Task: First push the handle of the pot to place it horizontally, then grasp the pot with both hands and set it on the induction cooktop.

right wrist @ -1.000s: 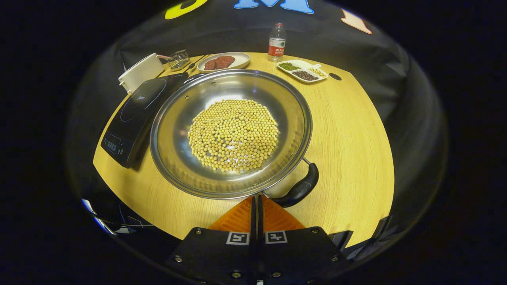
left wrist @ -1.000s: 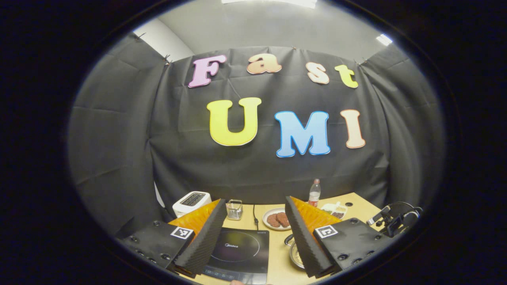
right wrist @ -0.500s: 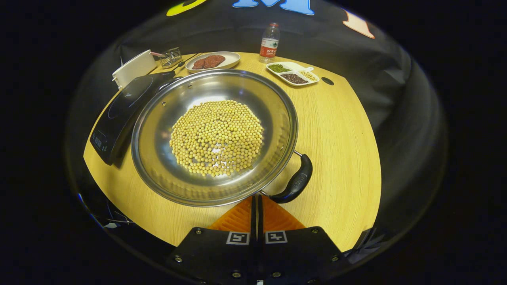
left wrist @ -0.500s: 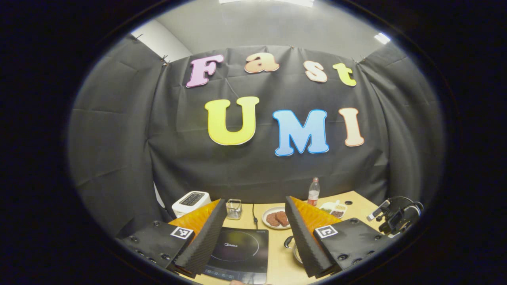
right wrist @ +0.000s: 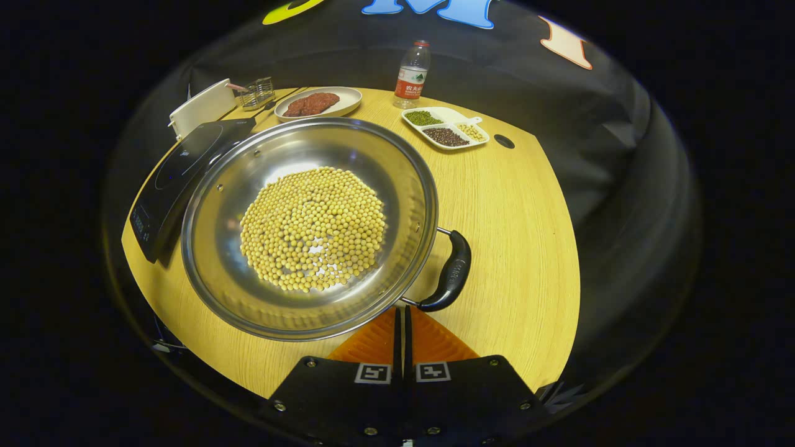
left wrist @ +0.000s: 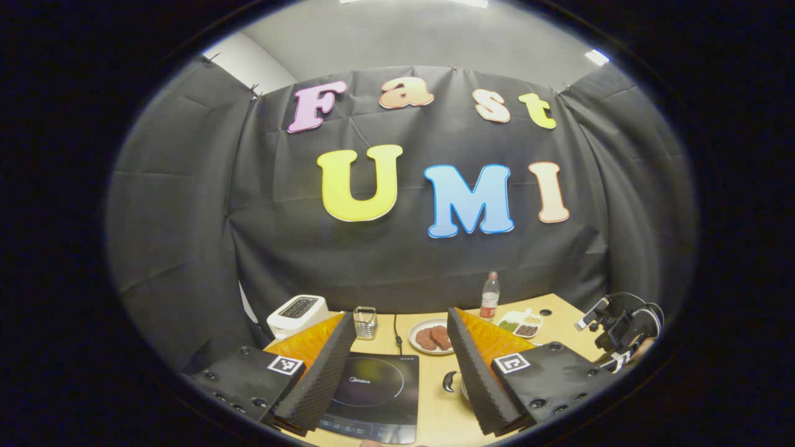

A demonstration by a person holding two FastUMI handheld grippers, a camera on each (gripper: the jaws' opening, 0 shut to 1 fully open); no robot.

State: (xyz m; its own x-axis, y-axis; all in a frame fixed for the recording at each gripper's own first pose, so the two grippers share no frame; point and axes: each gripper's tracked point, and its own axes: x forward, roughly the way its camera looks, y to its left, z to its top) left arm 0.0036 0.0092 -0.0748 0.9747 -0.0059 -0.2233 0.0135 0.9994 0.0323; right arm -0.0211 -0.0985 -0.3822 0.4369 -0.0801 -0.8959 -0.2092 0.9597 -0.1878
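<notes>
Right gripper view gives me the change: over the last second the pot (right wrist: pixel 310 230) of beans has turned, its near handle (right wrist: pixel 448 273) swinging from near-right toward the right. My right gripper (right wrist: pixel 402 320), fingers pressed together and holding nothing, sits at the pot's near rim beside that handle. My left gripper (left wrist: pixel 400 366) hangs wide open and empty above the cooktop (left wrist: pixel 376 397), left of the pot. I judge the handle nearly level; the two-handed lift comes next.
</notes>
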